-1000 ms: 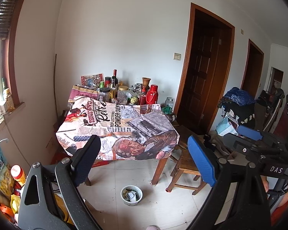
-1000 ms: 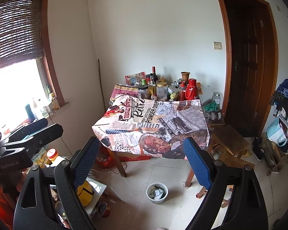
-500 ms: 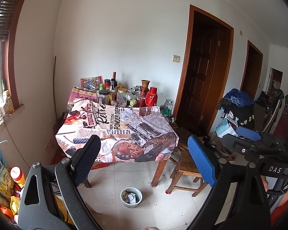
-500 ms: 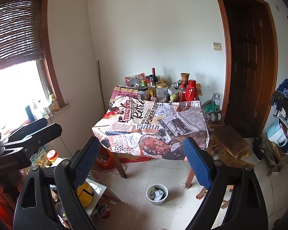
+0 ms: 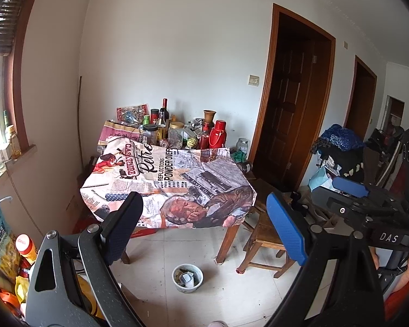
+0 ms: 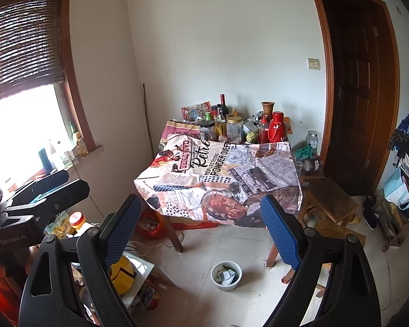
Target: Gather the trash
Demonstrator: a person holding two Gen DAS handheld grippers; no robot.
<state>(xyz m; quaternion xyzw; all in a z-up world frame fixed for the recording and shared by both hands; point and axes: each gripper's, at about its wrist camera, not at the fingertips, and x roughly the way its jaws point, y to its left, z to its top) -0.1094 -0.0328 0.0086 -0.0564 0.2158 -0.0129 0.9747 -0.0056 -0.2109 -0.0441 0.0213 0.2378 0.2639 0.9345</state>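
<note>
The left gripper (image 5: 204, 226), a black two-finger tool with blue textured pads (image 5: 286, 231), points forward and slightly downward, its jaws standing wide apart with nothing between them. The right gripper (image 6: 201, 229), of the same black build with blue pads (image 6: 279, 231), is held beside it at a like tilt, jaws spread wide and empty. Each shows at the edge of the other's view.

small white bowl (image 6: 226, 275) upright on the floor tiles by the table leg, holding what looks like paper scraps.
</note>
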